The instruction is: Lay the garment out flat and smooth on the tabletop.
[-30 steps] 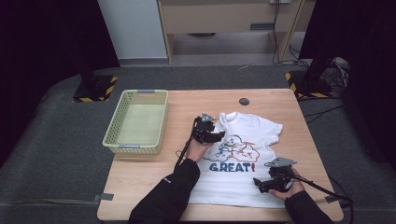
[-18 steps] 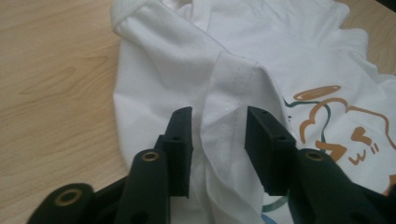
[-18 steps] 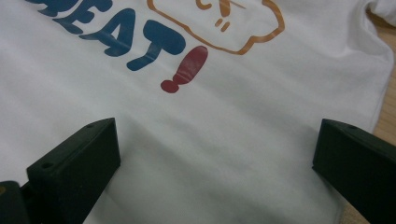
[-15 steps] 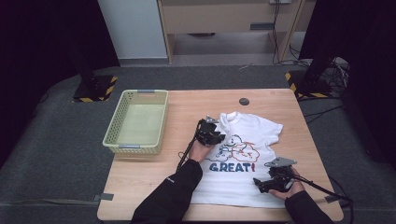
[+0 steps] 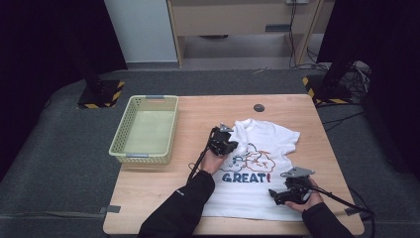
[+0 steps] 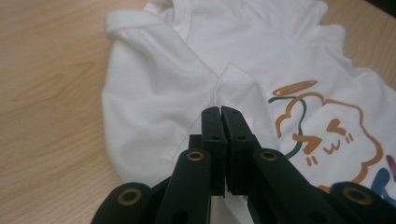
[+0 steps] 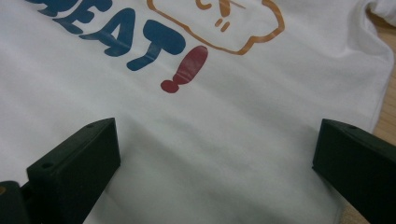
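Cloth handling at a wooden surface, shown from the person's side outward. Nearest the person, the right gripper rested over the lower hem area of a white T-shirt; in the right gripper view its jaws stood wide apart, with bare white fabric between them and nothing gripped. The T-shirt lay spread flat, print upward, on the right half of the surface, the blue word "GREAT!" readable from the person's side and a cartoon figure above it. Farther out, the left gripper sat at the shirt's left shoulder region. Its jaws had just been closing and, in the left gripper view, met tip to tip on a raised fold of the sleeve fabric, so the cloth appeared pinched there. Beyond and to the left, well apart from the shirt, stood an empty pale green basket; a small dark disc lay near the far edge. The step in hand was judged to be the first grasp of a fold. The next move would call for the right jaws to close on the hem, then for both hands to lift and carry the cloth over together.
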The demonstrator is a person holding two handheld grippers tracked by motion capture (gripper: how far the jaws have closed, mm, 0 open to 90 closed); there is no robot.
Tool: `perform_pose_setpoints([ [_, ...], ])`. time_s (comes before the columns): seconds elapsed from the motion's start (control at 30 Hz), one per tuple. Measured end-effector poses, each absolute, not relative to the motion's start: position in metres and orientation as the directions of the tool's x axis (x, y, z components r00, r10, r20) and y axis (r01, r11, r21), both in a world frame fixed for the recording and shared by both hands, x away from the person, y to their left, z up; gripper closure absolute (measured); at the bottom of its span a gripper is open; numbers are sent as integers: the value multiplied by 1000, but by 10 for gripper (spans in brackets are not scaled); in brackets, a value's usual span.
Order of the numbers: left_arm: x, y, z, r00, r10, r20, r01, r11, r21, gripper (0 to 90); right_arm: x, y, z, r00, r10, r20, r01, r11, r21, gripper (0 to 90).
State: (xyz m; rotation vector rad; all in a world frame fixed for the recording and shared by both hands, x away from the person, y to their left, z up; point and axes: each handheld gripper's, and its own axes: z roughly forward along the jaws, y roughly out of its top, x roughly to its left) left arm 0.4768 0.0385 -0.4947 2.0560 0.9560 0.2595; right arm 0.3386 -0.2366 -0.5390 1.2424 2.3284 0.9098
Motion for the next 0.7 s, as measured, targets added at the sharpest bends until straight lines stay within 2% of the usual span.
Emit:
perform_pose_setpoints([
  [0.17, 475, 55, -472, 662, 739, -126, 497, -306, 812, 888, 339, -237, -539, -556, 831, -6, 608, 411, 680, 7],
  [0.3, 477, 80, -457, 611, 780, -133, 486, -237, 841, 888, 339, -237, -539, -555, 832, -6, 607, 410, 680, 7],
  [0.4, 480, 101, -451, 556, 825, -103, 483, -220, 847, 888, 339, -237, -539, -556, 831, -7, 607, 411, 680, 7],
  [0.57, 489, 133, -456, 419, 905, -73, 528, -177, 831, 888, 339, -237, -539, -555, 832, -6, 608, 410, 680, 7],
  [0.7, 493, 145, -468, 341, 940, -5, 577, -205, 791, 888, 339, -237, -539, -555, 832, -5, 608, 410, 680, 7],
])
